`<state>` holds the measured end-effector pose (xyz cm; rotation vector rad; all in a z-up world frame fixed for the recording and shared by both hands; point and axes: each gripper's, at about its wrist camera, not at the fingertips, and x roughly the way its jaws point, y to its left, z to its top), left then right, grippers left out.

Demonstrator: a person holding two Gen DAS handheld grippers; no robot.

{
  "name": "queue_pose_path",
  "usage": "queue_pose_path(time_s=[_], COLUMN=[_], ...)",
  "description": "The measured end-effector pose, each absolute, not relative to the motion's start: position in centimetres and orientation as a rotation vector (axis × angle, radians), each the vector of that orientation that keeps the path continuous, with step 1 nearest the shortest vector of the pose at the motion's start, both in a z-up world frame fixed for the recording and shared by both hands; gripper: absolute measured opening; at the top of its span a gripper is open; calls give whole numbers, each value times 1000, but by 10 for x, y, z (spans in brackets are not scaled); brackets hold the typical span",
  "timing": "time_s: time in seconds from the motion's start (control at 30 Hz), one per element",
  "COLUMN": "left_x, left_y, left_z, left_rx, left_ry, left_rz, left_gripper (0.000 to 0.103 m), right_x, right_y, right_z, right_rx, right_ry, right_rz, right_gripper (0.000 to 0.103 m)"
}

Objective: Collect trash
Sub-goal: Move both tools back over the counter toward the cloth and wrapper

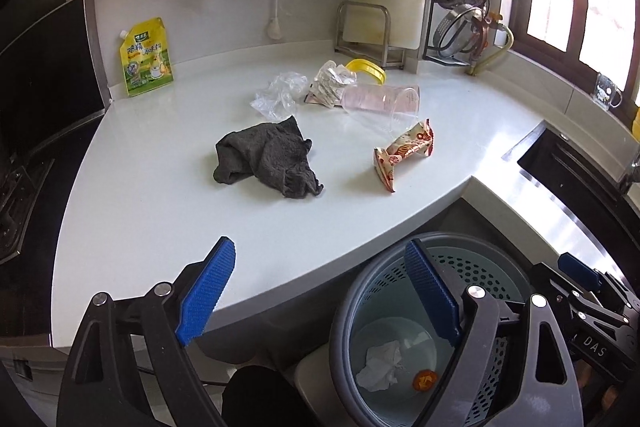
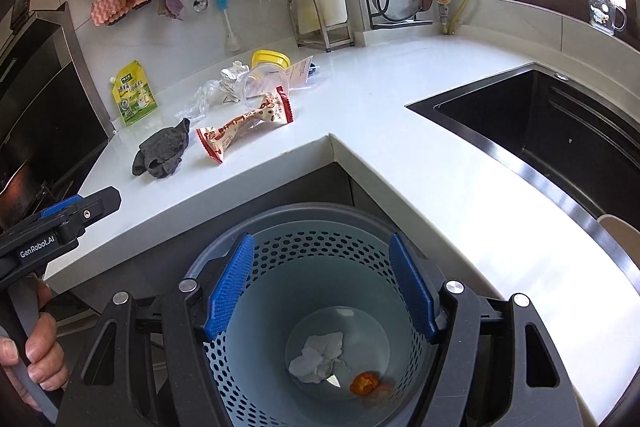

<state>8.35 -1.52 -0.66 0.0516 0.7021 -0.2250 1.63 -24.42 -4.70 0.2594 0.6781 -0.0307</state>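
We're between picks: both claws, left (image 1: 320, 291) and right (image 2: 320, 287), gape wide and empty over the bin (image 2: 224, 259); next, the snack wrapper (image 1: 404, 153) on the counter (image 1: 160, 187), at 12 o'clock.

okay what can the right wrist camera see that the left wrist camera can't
Only the right wrist view shows the person's hand gripping the left gripper's handle, and the whole black sink basin. Only the left wrist view shows the right gripper's blue tip from the side. Both show the perforated grey-blue trash bin holding crumpled white tissue, plus the dark grey cloth and red-and-cream snack wrapper on the white counter.
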Motion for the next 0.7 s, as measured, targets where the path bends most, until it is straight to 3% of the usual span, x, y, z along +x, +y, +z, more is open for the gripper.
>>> queue_pose_path(time_s=[0.7], left_x=[169], left_y=[40], left_z=[-11], left_rx=[-8], left_ry=[681], left_rz=[-8], left_gripper=[90], right_x=[131], right_y=[-201], right_z=[-25], right_rx=[312], right_ry=[681], right_rz=[31], right_gripper=[70])
